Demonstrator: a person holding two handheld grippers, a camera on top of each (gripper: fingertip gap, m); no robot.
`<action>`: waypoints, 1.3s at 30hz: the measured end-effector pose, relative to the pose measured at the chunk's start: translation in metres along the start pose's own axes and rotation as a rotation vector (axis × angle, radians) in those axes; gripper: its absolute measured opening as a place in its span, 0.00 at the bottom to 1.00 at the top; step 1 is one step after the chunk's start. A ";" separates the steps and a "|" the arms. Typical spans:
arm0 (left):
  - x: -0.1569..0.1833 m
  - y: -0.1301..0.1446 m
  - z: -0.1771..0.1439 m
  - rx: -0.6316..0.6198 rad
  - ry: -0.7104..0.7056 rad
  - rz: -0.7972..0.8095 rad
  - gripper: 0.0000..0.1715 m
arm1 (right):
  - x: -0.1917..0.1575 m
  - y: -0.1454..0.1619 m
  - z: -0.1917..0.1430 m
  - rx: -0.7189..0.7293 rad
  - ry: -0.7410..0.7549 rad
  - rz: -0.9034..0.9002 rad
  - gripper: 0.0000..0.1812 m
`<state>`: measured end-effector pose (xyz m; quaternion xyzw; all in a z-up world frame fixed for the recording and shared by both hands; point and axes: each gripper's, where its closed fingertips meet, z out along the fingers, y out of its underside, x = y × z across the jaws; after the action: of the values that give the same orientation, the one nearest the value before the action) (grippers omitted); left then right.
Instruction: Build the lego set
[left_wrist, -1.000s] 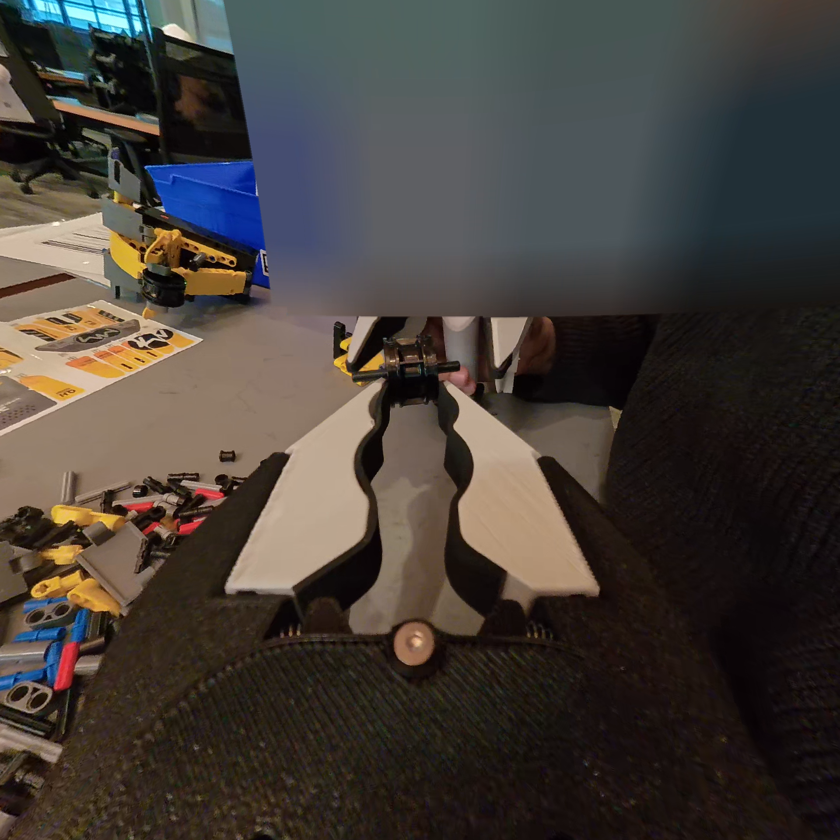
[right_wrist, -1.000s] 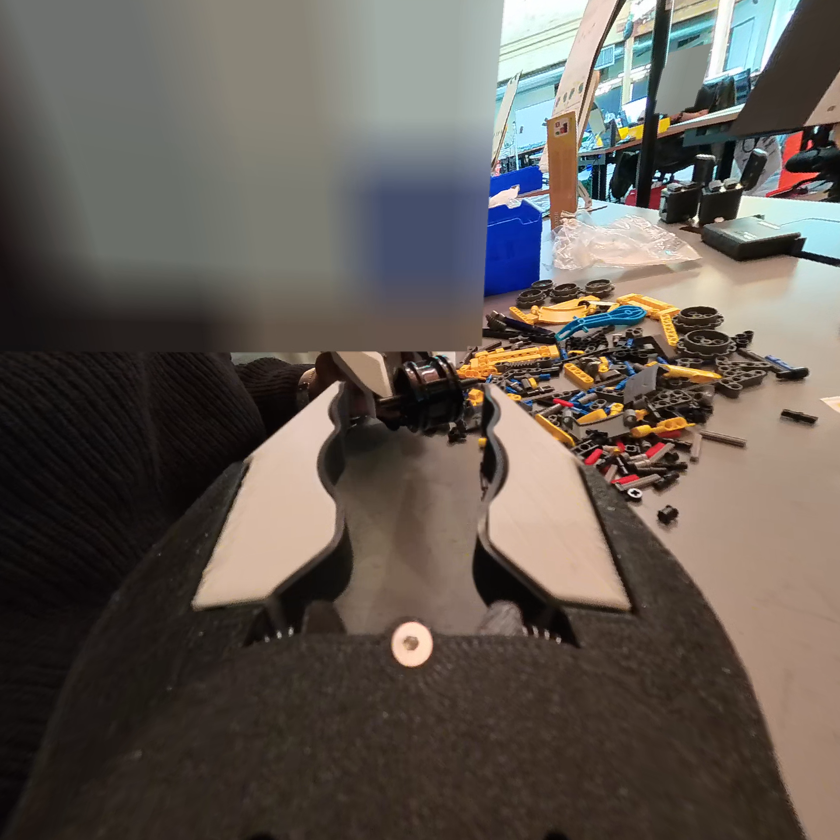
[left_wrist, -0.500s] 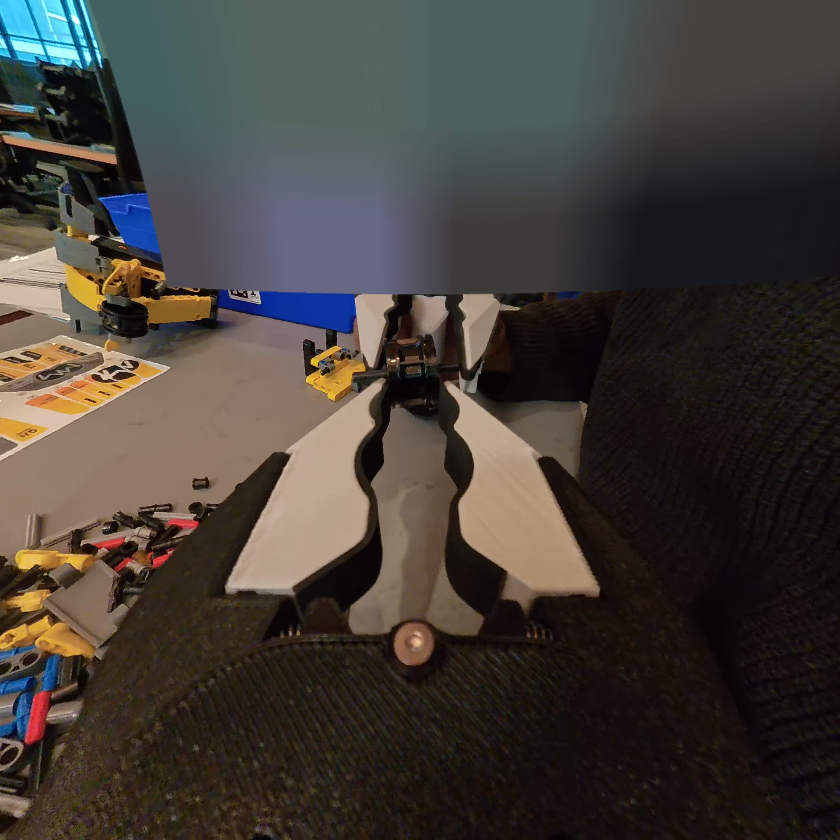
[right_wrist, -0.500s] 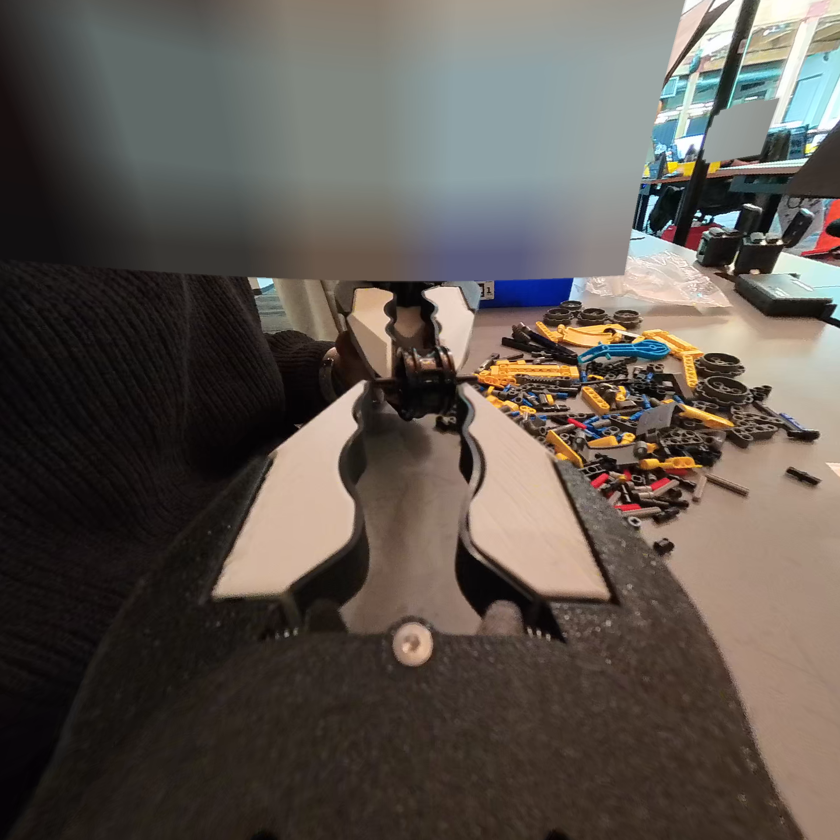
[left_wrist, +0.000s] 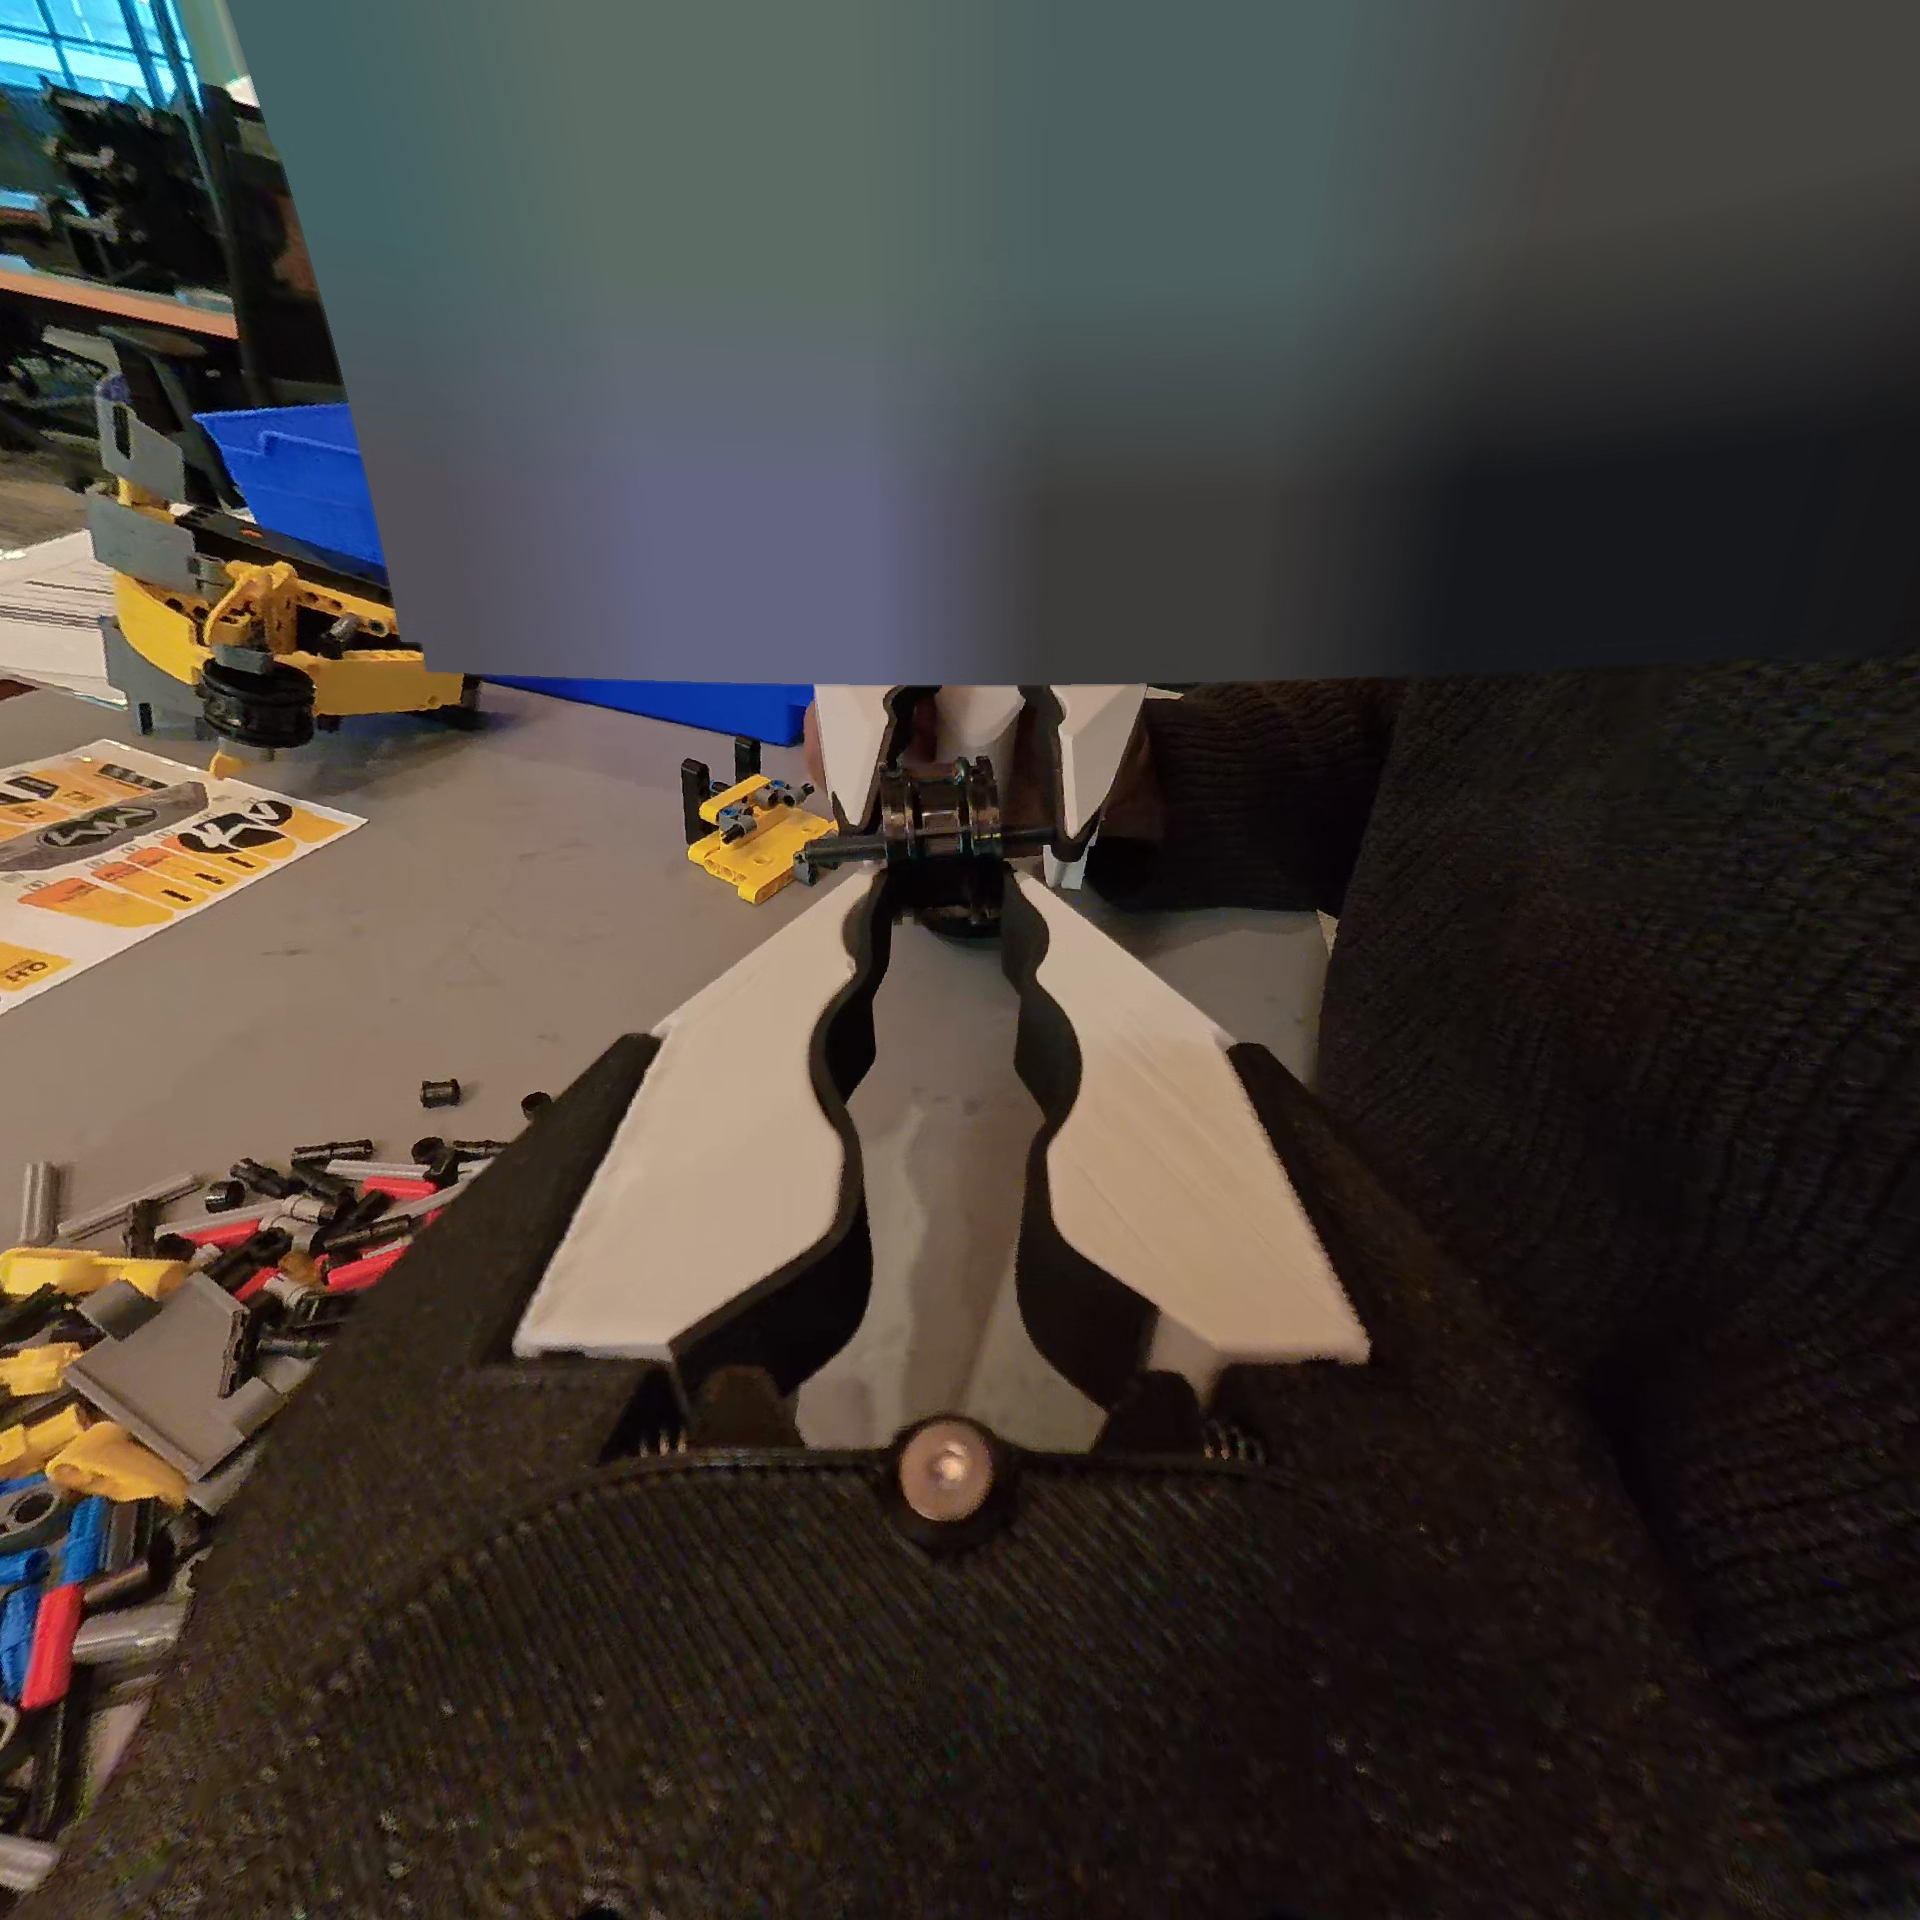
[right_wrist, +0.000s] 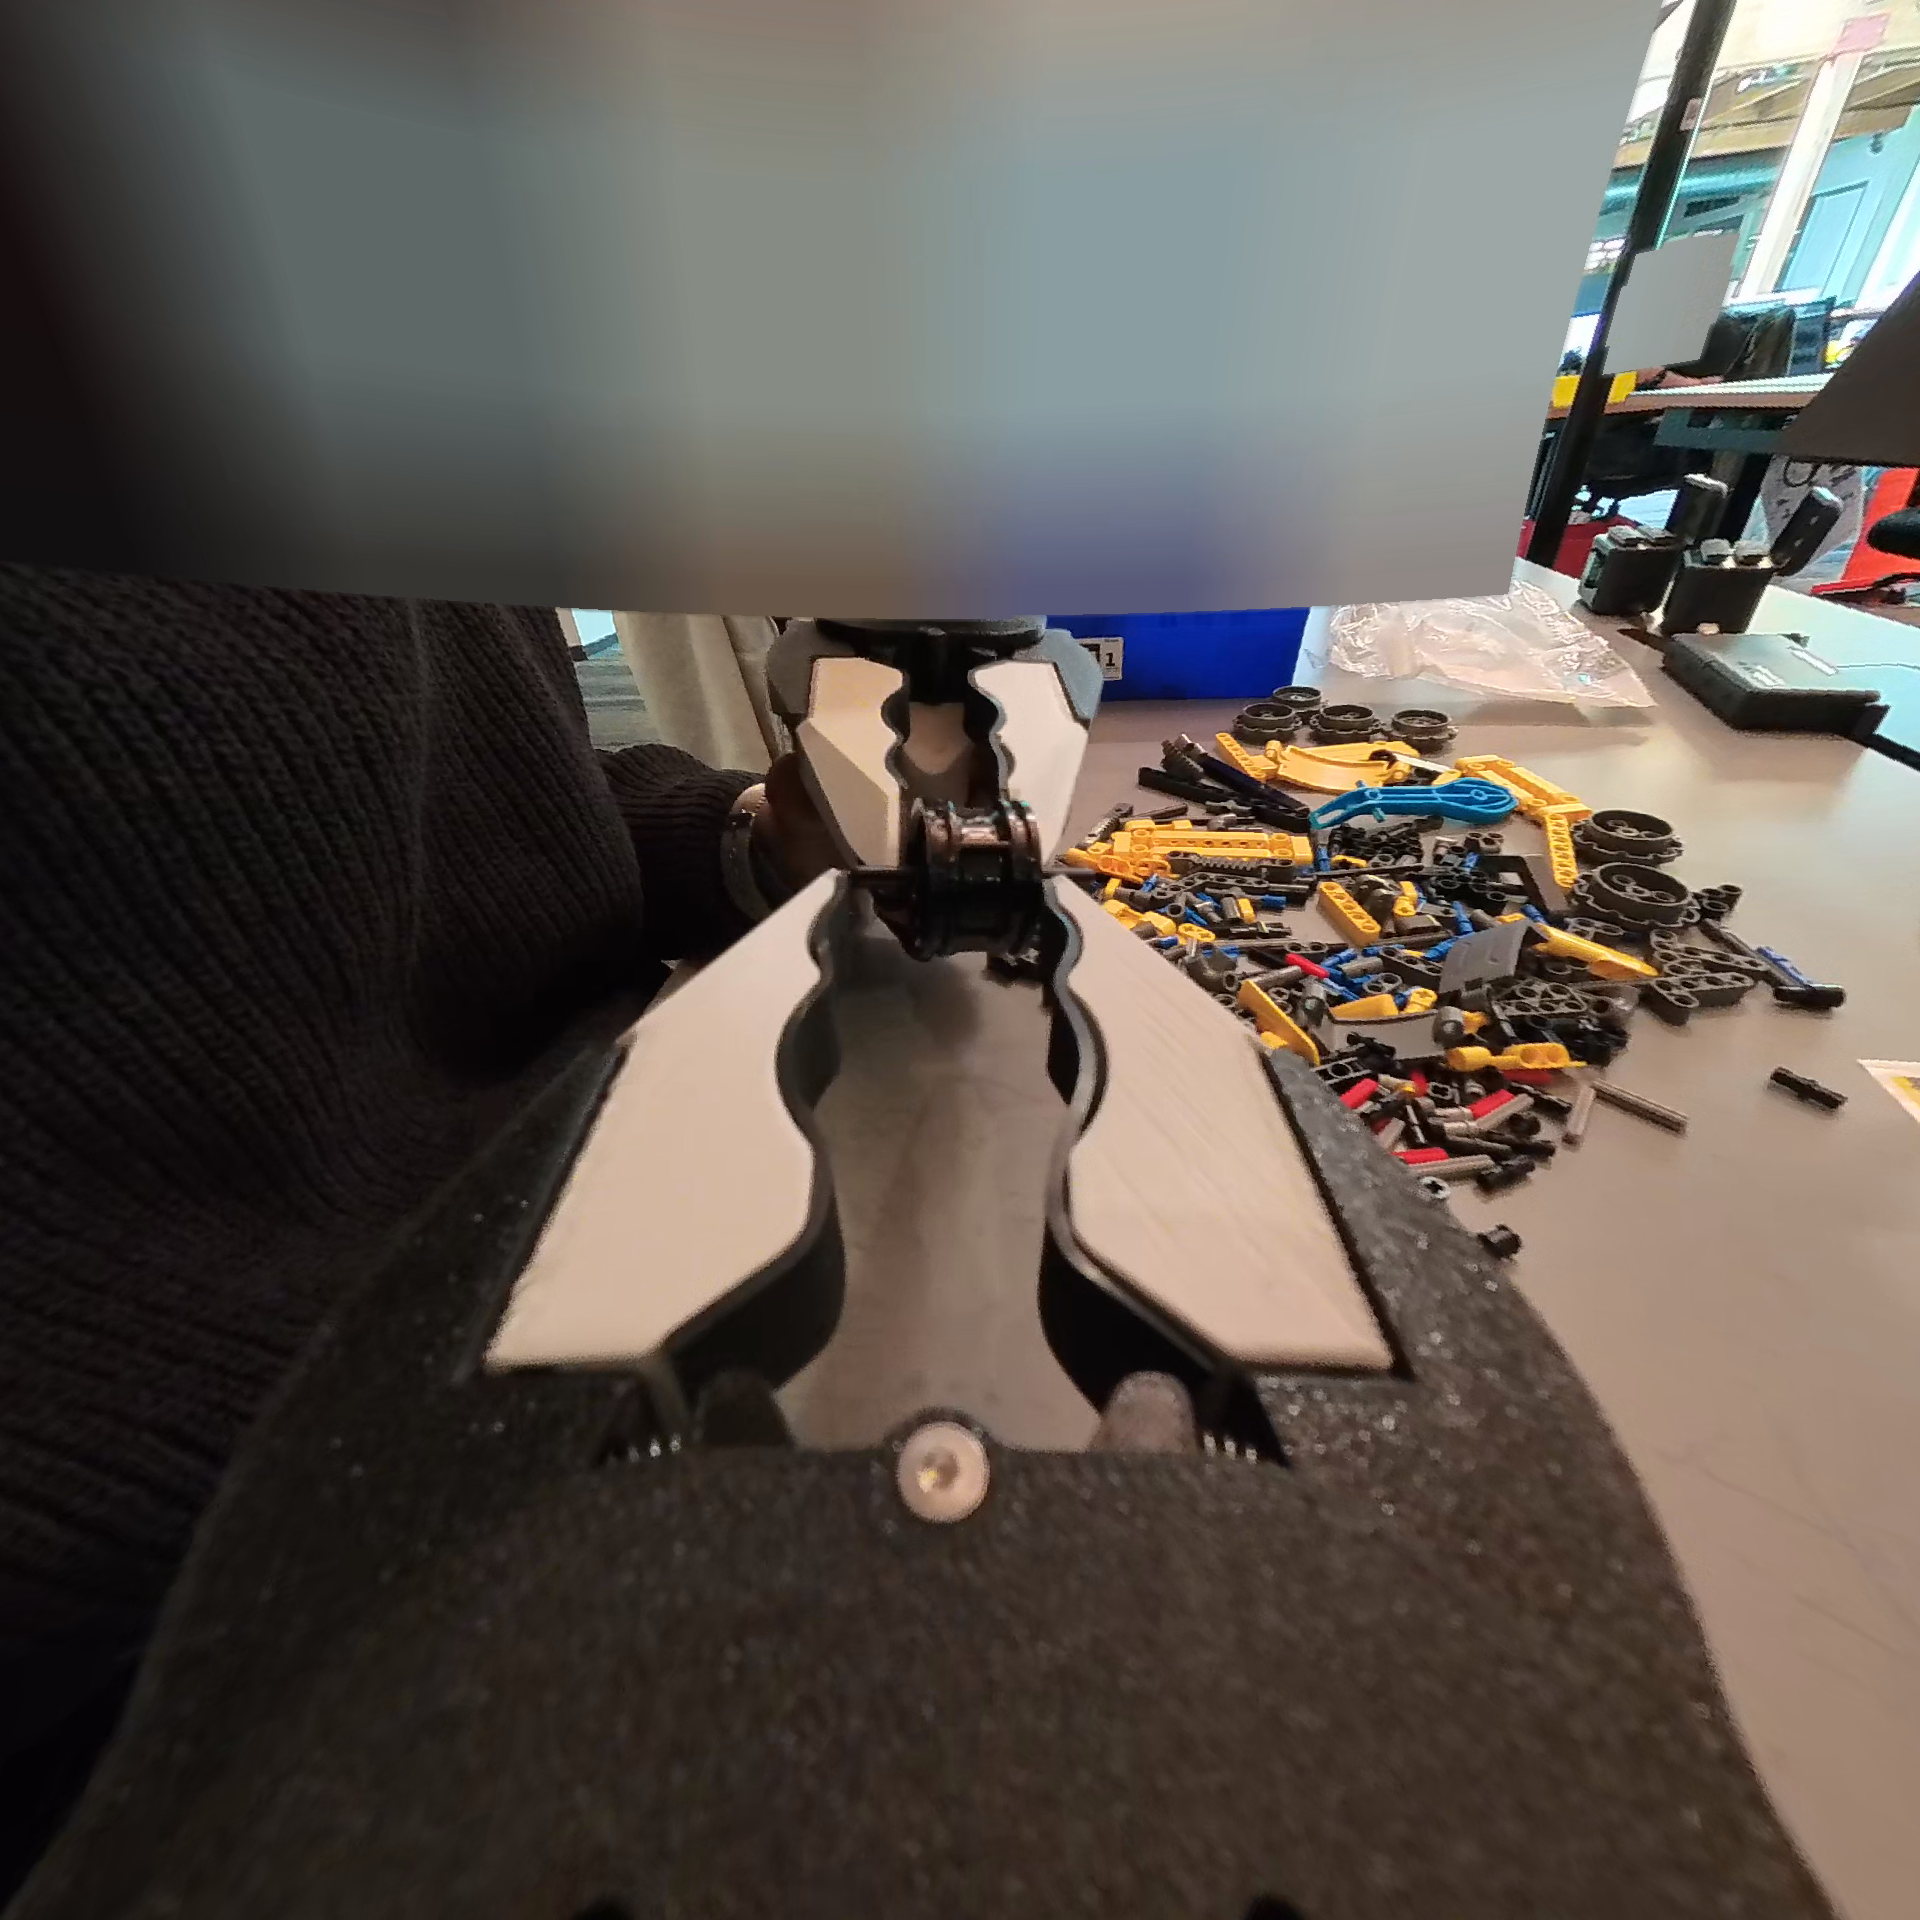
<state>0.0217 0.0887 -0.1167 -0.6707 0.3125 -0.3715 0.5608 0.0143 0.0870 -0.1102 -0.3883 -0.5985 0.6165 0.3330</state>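
My left gripper (left_wrist: 941, 883) is shut on a black wheel hub (left_wrist: 940, 826) with a thin black axle (left_wrist: 836, 850) through it, held above the grey table (left_wrist: 499, 935). My right gripper (right_wrist: 951, 904) faces it tip to tip, and its jaws stand closed around the same wheel hub (right_wrist: 971, 873). The axle sticks out on both sides. The right gripper shows behind the hub in the left wrist view (left_wrist: 966, 748). The left gripper shows behind the hub in the right wrist view (right_wrist: 935, 748). A person's dark knit sleeve (right_wrist: 260, 935) fills the side of each view.
A pile of loose yellow, black, blue and red building parts (right_wrist: 1455, 935) lies right of my right gripper and shows at lower left in the left wrist view (left_wrist: 156, 1330). A part-built yellow and grey model (left_wrist: 229, 644), a blue bin (left_wrist: 291, 478), a printed sheet (left_wrist: 135, 842) and a small yellow assembly (left_wrist: 753, 831) are on the table. Only a small space, under 4 cm, lies between the two pairs of fingers.
The right gripper's jaws have narrowed around the wheel hub. Both grippers have swung round until they face each other head on. The left gripper has kept its hold.
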 end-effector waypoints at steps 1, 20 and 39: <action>0.000 0.000 0.000 -0.001 0.000 -0.002 0.10 | 0.000 0.000 0.000 -0.001 0.002 -0.002 0.19; -0.005 -0.010 -0.004 -0.028 -0.288 0.415 0.10 | 0.002 -0.016 -0.010 0.085 -0.001 -0.010 0.20; -0.009 -0.002 -0.001 -0.063 -0.287 0.384 0.10 | 0.003 -0.013 -0.007 0.070 0.013 -0.019 0.23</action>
<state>0.0166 0.0959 -0.1154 -0.6620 0.3630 -0.1489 0.6386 0.0181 0.0939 -0.0975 -0.3747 -0.5780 0.6314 0.3562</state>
